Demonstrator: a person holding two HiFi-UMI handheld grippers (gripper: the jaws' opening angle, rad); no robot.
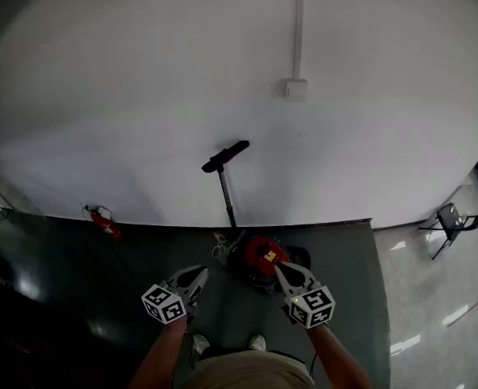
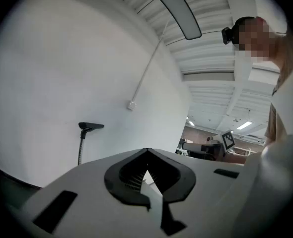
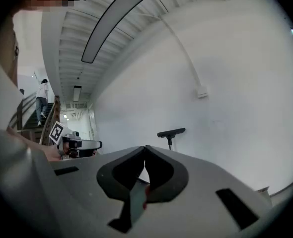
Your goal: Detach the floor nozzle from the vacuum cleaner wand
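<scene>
The vacuum cleaner's red body [image 1: 260,257] sits on the dark floor at the foot of the white wall. Its wand [image 1: 225,194] stands upright against the wall, with the black floor nozzle [image 1: 225,156] on its top end. In the left gripper view the nozzle [image 2: 91,126] shows far off to the left, and in the right gripper view the nozzle [image 3: 171,132] lies just right of centre. My left gripper [image 1: 201,275] and right gripper [image 1: 279,269] hover level before me, either side of the body, well short of the wand. Both are shut with nothing in them.
A red fire extinguisher [image 1: 103,221] lies by the wall at the left. A black folding chair [image 1: 450,220] stands at the far right. A wall box [image 1: 296,88] with a conduit hangs above the nozzle. My shoes [image 1: 200,344] are just behind the grippers.
</scene>
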